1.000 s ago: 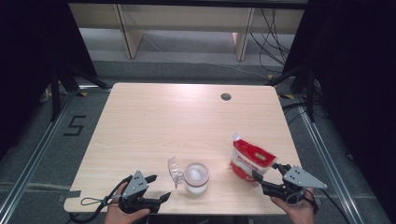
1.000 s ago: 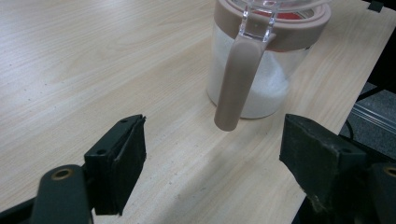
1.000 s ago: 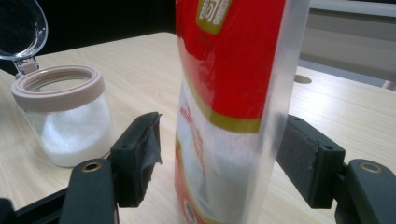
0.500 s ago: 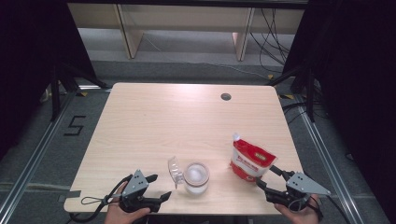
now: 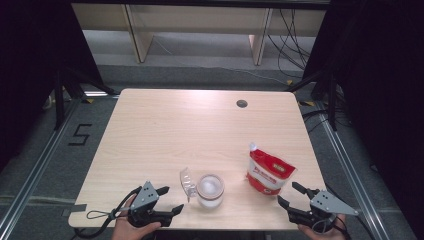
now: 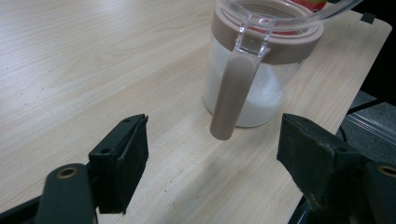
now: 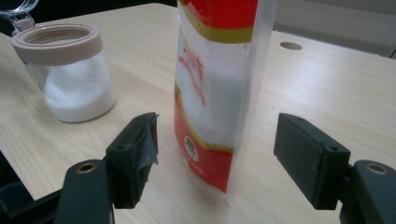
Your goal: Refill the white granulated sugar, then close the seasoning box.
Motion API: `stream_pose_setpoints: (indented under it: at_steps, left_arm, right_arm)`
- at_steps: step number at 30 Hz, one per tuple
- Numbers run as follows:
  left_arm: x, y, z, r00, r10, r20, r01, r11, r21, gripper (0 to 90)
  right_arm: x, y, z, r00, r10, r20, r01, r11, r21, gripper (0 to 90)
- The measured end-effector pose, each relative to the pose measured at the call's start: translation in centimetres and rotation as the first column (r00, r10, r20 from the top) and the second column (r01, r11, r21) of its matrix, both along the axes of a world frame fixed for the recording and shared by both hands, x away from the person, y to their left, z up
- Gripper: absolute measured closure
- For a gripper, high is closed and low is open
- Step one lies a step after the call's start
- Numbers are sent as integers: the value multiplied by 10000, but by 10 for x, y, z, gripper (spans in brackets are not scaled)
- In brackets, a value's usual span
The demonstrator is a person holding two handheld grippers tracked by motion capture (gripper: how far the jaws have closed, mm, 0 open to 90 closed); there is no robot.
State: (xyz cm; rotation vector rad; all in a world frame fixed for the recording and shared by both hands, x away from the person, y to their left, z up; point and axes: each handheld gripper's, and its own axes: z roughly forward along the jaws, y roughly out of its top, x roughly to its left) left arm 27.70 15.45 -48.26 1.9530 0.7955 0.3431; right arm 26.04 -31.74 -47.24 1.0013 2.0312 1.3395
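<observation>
A clear jar point(image 5: 210, 190) with a beige collar holds white powder and stands near the table's front edge. Its clear flip lid point(image 5: 187, 181) hangs open on its left. A red and white pouch point(image 5: 267, 172) of white powder stands upright to the right of the jar. My left gripper point(image 5: 167, 199) is open just left of the jar. In the left gripper view, the jar point(image 6: 254, 93) stands a little ahead of the spread jaws. My right gripper point(image 5: 289, 194) is open just in front of the pouch. In the right gripper view, the pouch point(image 7: 210, 93) stands between the jaws, which do not touch it.
The light wooden table point(image 5: 200, 130) has a round cable hole point(image 5: 242, 103) at the back right. Both grippers sit at its front edge, with hands behind them. Dark floor with metal rails surrounds the table, and shelving stands beyond it.
My right gripper has drawn back slightly toward the front edge, away from the pouch. The left gripper, jar and pouch stay where they were.
</observation>
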Motion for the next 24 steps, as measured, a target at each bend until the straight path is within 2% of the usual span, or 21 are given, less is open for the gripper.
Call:
stream_pose_setpoints:
  at_steps: [1, 3, 5, 7, 8, 9, 10, 11, 12, 13, 14, 15, 17, 19, 20, 21, 22, 23, 24]
  left_arm:
    - [-1, -1, 1, 10000, 30, -47, -31, 9998, -176, 242]
    - [-1, 0, 2, 10000, 24, 12, -24, 10000, -56, 242]
    - [-1, -1, 2, 10000, 44, -1, -44, 9997, -245, 243]
    - [0, 0, 3, 9998, -95, 174, 96, 9999, -80, 263]
    - [0, -2, 3, 9999, -19, 110, 21, 9998, -204, 263]
    - [0, -1, 4, 9999, -34, 156, 32, 9999, 112, 269]
    - [1, 0, 4, 9996, -113, 251, 109, 9998, 165, 283]
    - [0, -2, 3, 9997, -79, 210, 79, 10000, -22, 302]
    - [-1, -2, 4, 10000, 45, 62, -44, 9999, -155, 324]
    - [-1, -3, 4, 9999, 31, 122, -28, 9998, -206, 374]
    - [-2, -2, 5, 9997, 72, 222, -70, 9999, -98, 374]
    - [-3, -3, 6, 9994, 24, 353, -18, 9998, -186, 434]
    - [-4, -3, 6, 9983, -118, 567, 124, 9999, -99, 514]
    - [-6, -4, 6, 9975, -117, 691, 130, 9997, -196, 592]
    - [-6, -4, 7, 9969, -141, 773, 142, 9999, -4, 630]
    - [-6, -4, 7, 9965, -125, 821, 135, 9998, -112, 661]
    - [-6, -4, 8, 9966, -109, 819, 124, 9998, -178, 695]
    - [-7, -4, 9, 9961, -112, 880, 127, 9998, -157, 732]
    - [-7, -4, 10, 9961, -127, 873, 150, 9996, -255, 756]
  right_arm:
    - [0, 0, 0, 9999, 58, 115, -58, 10000, -49, 312]
    - [-3, 0, 0, 9999, -74, -131, 74, 10000, -58, 312]
    - [-3, -1, 0, 10000, -34, -50, 33, 9999, -137, 311]
    - [-1, -5, -2, 9999, 153, 54, -151, 9994, -324, 311]
    - [-1, -5, -2, 9999, 153, 54, -151, 9994, -324, 311]
    - [-1, -5, -2, 9999, 117, -2, -117, 9995, -293, 312]
    - [-1, -5, -2, 9999, 114, -48, -115, 9996, -260, 311]
    - [-1, -6, -2, 10000, 41, -26, -41, 9997, -249, 312]
    - [-1, -6, -2, 10000, -27, 9, 27, 9995, -300, 312]
    - [-4, -6, -3, 9994, -210, -277, 209, 9998, -53, 312]
    - [-4, -6, -3, 9994, -210, -277, 209, 9998, -53, 312]
    - [-3, -7, -2, 9997, -154, -214, 153, 9999, -66, 312]
    - [-2, -8, -3, 10000, -97, 17, 97, 9997, -202, 312]
    - [-2, -9, -3, 10000, 16, 36, -15, 9998, -213, 312]
    - [-2, -9, -3, 9998, 32, 174, -27, 9996, -270, 312]
    - [-3, -10, -3, 9999, 25, 143, -21, 9995, -309, 312]
    - [-5, -9, -2, 9999, -106, -104, 104, 9998, -194, 312]
    - [-5, -9, -3, 9998, -175, -95, 173, 9996, -215, 313]
    - [-7, -9, -3, 9992, -252, -295, 251, 9997, -41, 312]
